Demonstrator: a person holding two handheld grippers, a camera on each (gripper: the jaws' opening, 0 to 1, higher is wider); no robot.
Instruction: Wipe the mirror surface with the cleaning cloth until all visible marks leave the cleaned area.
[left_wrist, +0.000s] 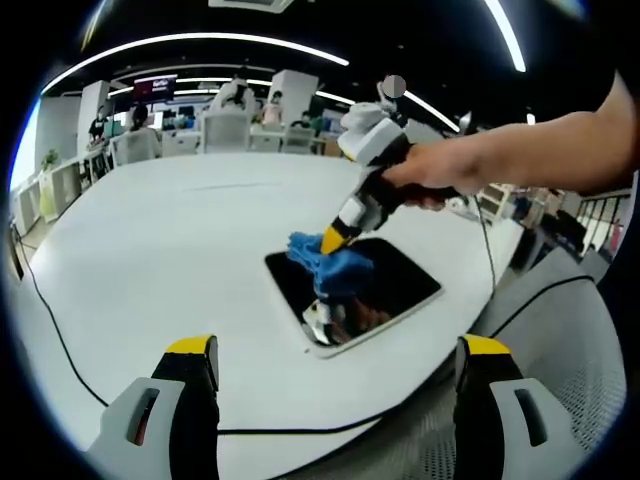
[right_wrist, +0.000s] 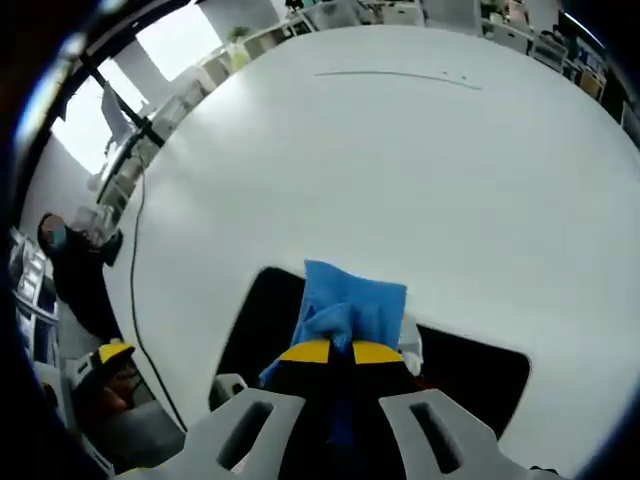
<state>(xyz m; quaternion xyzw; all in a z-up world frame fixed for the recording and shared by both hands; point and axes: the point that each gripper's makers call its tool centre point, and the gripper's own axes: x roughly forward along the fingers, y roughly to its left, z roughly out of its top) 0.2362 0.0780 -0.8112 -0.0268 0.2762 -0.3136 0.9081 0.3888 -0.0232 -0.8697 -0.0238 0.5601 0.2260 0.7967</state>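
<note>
The right gripper (right_wrist: 332, 352) has its yellow-tipped jaws pinched together on a crumpled blue cleaning cloth (right_wrist: 350, 305), pressing it onto the dark, glossy rectangular mirror (right_wrist: 255, 315) with rounded corners. The mirror lies flat on a smooth white round table (right_wrist: 400, 160). The left gripper (left_wrist: 335, 352) hangs with jaws spread wide, holding nothing, near the table's edge.

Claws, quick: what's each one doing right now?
Left claw: open, holding nothing.
Right claw: closed on the blue cleaning cloth, pressing it on the mirror.
</note>
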